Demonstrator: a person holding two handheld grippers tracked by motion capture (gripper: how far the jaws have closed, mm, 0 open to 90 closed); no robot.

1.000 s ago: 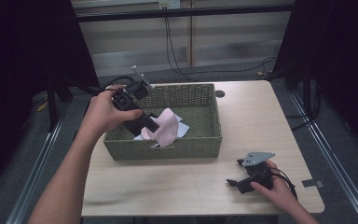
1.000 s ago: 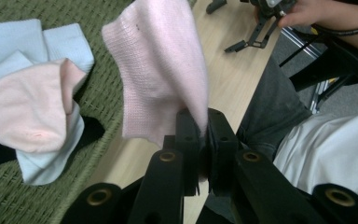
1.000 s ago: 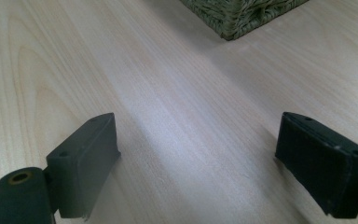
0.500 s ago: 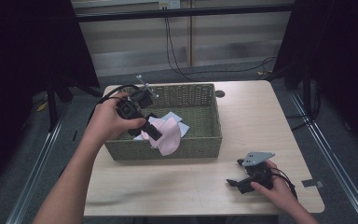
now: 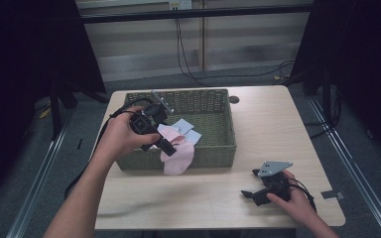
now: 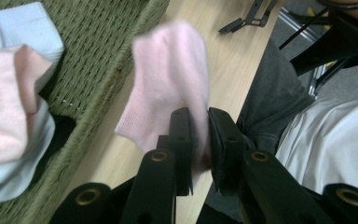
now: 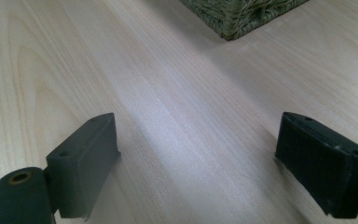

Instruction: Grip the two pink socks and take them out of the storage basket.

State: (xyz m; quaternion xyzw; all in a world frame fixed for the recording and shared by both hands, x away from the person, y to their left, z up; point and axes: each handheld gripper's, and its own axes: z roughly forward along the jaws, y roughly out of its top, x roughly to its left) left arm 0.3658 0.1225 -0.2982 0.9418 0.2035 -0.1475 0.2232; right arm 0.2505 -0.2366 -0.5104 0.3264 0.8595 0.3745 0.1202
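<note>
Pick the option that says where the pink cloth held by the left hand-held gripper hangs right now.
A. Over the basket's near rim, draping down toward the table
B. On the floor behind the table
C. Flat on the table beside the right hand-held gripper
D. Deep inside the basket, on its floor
A: the left hand-held gripper pinches the pink cloth, which hangs down the outside of the basket's near wall above the table.

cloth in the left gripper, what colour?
Pale pink. The cloth pinched in the left gripper shows best in the left gripper view.
</note>
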